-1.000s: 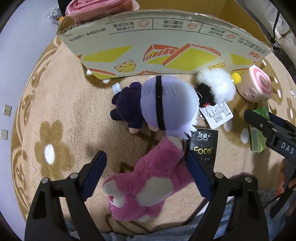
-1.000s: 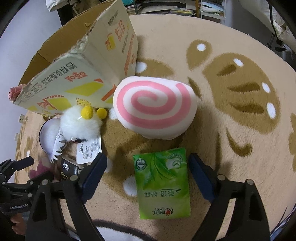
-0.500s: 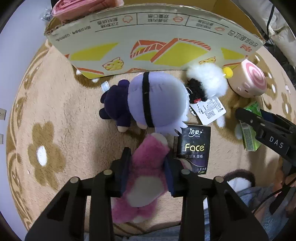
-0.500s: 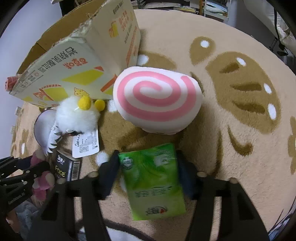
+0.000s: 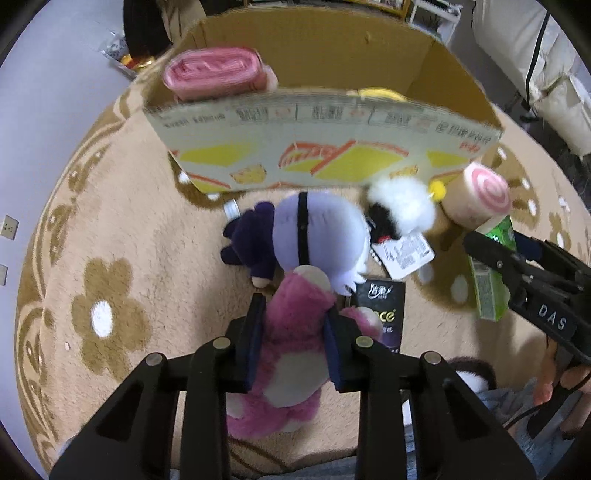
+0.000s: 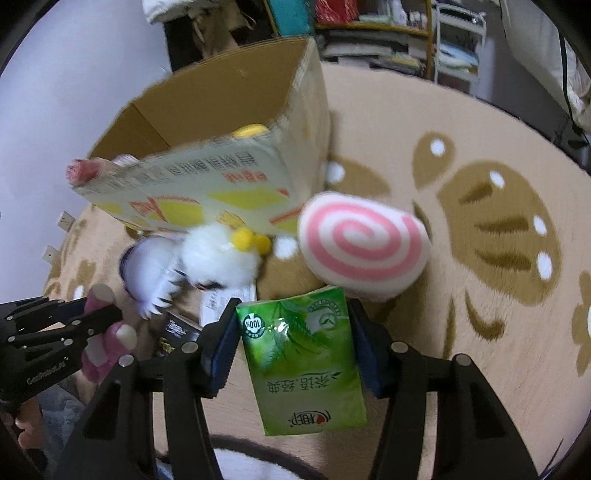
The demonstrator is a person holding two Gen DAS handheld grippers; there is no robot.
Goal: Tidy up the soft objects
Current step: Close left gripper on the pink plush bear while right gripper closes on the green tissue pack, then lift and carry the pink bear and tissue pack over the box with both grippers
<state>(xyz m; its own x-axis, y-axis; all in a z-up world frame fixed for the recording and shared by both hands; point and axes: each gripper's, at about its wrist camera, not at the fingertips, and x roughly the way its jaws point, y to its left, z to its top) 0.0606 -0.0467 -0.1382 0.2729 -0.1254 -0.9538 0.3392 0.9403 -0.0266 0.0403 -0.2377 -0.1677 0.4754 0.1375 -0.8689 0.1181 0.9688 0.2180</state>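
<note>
The open box [image 5: 325, 147] on the rug [image 5: 122, 236] holds a pink roll [image 5: 214, 72] and something yellow [image 6: 249, 131]; shelves stand beyond it. Before the box, the left gripper [image 5: 295, 332], jaws just narrowed, squeezes the pink plush [image 5: 295, 354]. The right gripper [image 6: 295, 343] clamps the green pack [image 6: 306, 362], beside the swirl cushion [image 6: 362, 243].

I am working low over a home floor: a beige flower-patterned rug [image 6: 461, 155], cluttered bookshelves [image 6: 373, 33] behind, wall outlets [image 5: 9, 228] near the floor.
</note>
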